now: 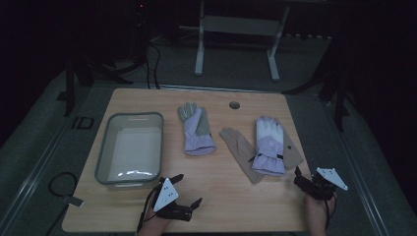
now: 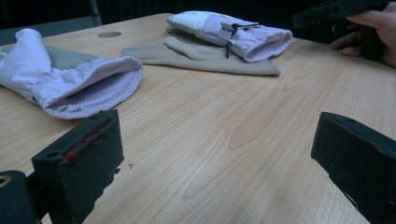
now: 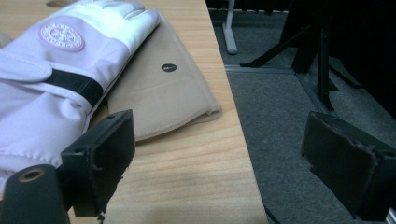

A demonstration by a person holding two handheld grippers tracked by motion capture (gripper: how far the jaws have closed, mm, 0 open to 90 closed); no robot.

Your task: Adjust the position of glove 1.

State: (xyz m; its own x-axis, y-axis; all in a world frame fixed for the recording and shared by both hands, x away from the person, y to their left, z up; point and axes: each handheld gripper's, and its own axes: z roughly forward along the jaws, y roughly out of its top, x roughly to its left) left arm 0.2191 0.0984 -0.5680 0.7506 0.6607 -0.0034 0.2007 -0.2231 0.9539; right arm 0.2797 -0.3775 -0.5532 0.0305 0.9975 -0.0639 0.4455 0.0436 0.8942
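Observation:
A lavender glove [image 1: 196, 130] lies palm up in the middle of the wooden table [image 1: 231, 196]. To its right a second lavender glove [image 1: 269, 145] rests on a pair of beige gloves [image 1: 239, 150]. My left gripper [image 1: 186, 190] hovers low at the front edge, open, with nothing between its jaws. It faces the cuff of the nearer lavender glove [image 2: 70, 79] and the beige glove [image 2: 201, 58] beyond. My right gripper [image 1: 306, 178] stands open at the table's front right corner, just short of the lavender glove [image 3: 60, 70] and the beige glove [image 3: 163, 93].
A clear plastic bin [image 1: 130, 147] sits at the left of the table, close to my left gripper. A round cable hole [image 1: 234, 104] marks the far edge. Grey carpet [image 3: 289, 116] lies past the right edge, and a white table frame [image 1: 236, 29] stands behind.

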